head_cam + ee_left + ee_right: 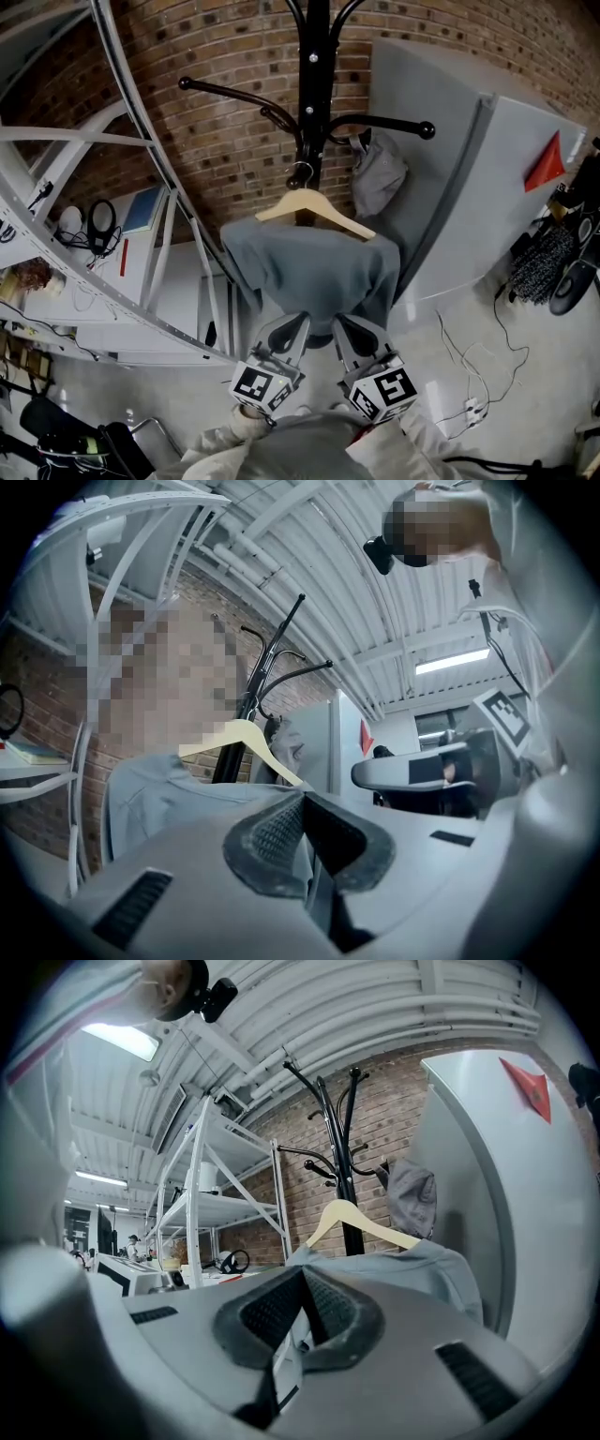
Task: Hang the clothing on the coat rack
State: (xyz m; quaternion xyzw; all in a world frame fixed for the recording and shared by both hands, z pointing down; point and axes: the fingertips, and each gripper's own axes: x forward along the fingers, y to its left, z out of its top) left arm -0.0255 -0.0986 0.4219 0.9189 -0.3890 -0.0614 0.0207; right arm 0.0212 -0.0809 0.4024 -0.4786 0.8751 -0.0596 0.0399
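Note:
A black coat rack (316,84) stands against the brick wall. A wooden hanger (314,208) hangs by its metal hook close to the pole, with a grey-blue shirt (314,267) draped over it. The shirt's lower edge is drawn toward me. My left gripper (298,323) and right gripper (345,323) sit side by side at that edge, both shut on the cloth. The left gripper view shows my left gripper (305,797) with pads pressed together and the shirt (169,785) and hanger (242,738) beyond. In the right gripper view my right gripper (305,1274) is likewise shut below the hanger (354,1221).
Another grey garment (378,176) hangs from a right-hand rack arm. White metal shelving (155,267) stands at the left with headphones (101,225) on it. A tall grey cabinet (469,187) is at the right. Cables (473,380) lie on the floor.

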